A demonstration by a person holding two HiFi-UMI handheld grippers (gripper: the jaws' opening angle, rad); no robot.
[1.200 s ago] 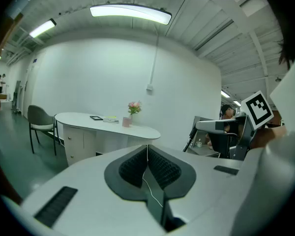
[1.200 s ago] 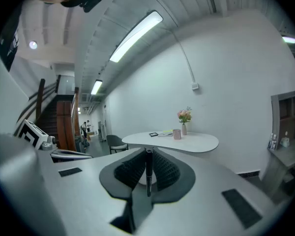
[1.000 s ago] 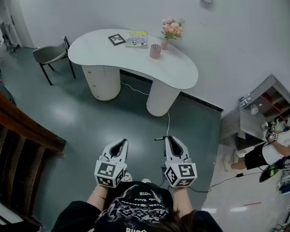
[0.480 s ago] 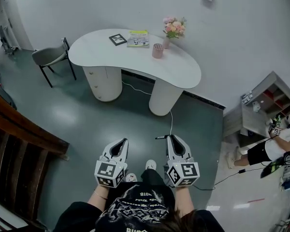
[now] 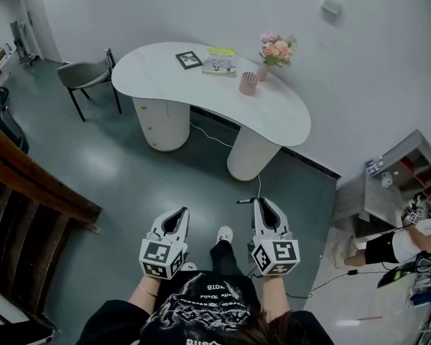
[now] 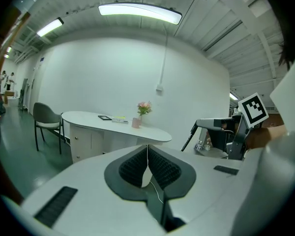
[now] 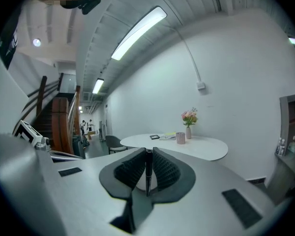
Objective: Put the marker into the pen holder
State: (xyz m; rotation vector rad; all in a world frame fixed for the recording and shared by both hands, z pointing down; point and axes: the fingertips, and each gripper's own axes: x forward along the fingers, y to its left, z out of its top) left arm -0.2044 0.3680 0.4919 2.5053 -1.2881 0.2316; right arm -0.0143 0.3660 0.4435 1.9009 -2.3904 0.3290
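Surface: well apart, pen holder on it.
Right gripper: fingers pinch marker.
Left gripper: fingers pressed together.
Risk: marker may twist loose while carried.

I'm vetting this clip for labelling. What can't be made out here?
- Pen holder: head view, too small to see inside.
- Marker: right gripper view, jaws cover its sides.
- Booklet print: head view, too small.
- Person at right: head view, cut off by the edge.
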